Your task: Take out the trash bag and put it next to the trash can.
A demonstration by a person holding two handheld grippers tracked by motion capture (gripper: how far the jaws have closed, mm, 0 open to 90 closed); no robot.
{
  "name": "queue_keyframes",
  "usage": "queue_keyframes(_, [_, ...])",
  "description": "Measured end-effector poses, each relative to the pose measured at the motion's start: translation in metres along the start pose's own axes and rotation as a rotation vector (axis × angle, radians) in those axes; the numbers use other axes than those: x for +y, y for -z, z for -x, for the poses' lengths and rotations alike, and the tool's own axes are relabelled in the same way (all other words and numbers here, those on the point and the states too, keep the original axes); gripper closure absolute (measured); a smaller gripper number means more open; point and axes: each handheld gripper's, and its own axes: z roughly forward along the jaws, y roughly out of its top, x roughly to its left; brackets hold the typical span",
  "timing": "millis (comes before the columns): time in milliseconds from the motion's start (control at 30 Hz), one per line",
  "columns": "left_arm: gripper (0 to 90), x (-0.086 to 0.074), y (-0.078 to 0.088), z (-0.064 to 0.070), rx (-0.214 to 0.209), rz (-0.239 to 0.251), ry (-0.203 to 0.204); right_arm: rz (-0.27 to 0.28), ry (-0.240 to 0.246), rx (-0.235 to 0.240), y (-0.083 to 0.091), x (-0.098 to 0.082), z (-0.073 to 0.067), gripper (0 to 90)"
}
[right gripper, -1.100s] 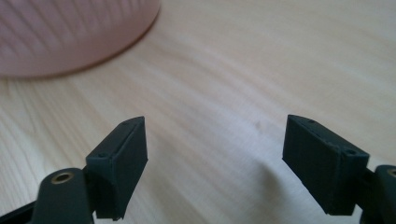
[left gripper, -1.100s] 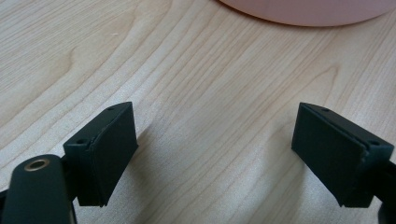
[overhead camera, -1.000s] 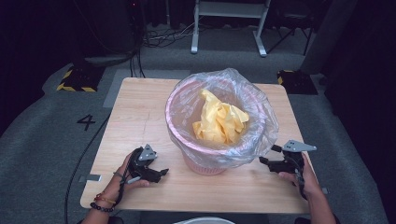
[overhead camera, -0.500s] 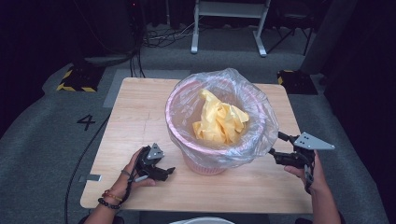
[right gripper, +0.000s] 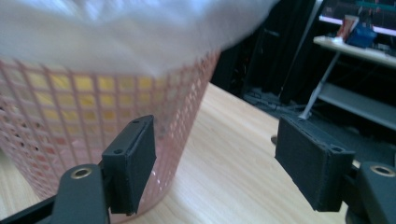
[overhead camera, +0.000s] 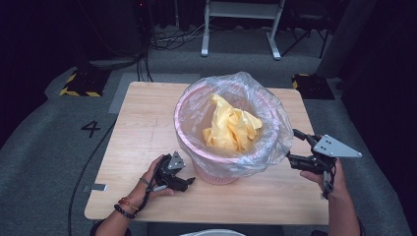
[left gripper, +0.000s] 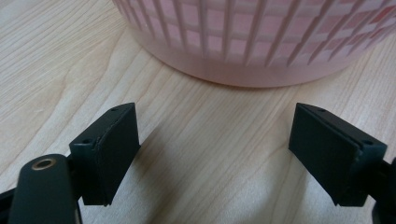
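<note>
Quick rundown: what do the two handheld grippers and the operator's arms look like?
Both grippers are black with two flat rectangular jaw pads. The left gripper carries a small grey plate; the right gripper carries a larger grey three-cornered plate, and a cable hangs from it. Brass-coloured rivets show at the jaw pivots. The forearms are sleeveless, with beaded bracelets on the left wrist.

this looks like a lab or recording studio: a light wooden table point(overhead camera: 147, 123) stands on grey carpet marked with a black number 4 point(overhead camera: 91, 129), with black-and-yellow striped floor blocks point(overhead camera: 78, 84), tangled black cables point(overhead camera: 167, 42) and a white metal stand point(overhead camera: 241, 24) against dark surroundings.
</note>
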Motion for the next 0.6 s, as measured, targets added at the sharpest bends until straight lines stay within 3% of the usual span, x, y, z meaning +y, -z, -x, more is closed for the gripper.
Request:
queue_keyframes(333, [15.3,0.01,-0.01,0.001,0.004,0.0,-0.003,0.064,0.051,-0.007,0.01,0.018,-0.011,31.9])
queue_keyframes(400, [15.3,0.013,-0.013,-0.001,-0.004,-0.002,0.002,0.093,0.07,-0.021,0.012,0.022,-0.011,41.1])
queue_keyframes(433, [15.3,0.013,-0.013,-0.001,-0.004,-0.002,0.002,0.093,0.07,-0.021,0.012,0.022,-0.011,41.1])
queue_keyframes(533, [15.3,0.017,-0.017,-0.003,-0.004,-0.008,0.01,0.149,0.075,-0.005,0.017,0.028,-0.013,54.1])
queue_keyframes(600, [15.4,0.018,-0.019,-0.003,-0.005,-0.004,0.019,0.158,0.077,-0.002,0.019,0.029,-0.014,56.6])
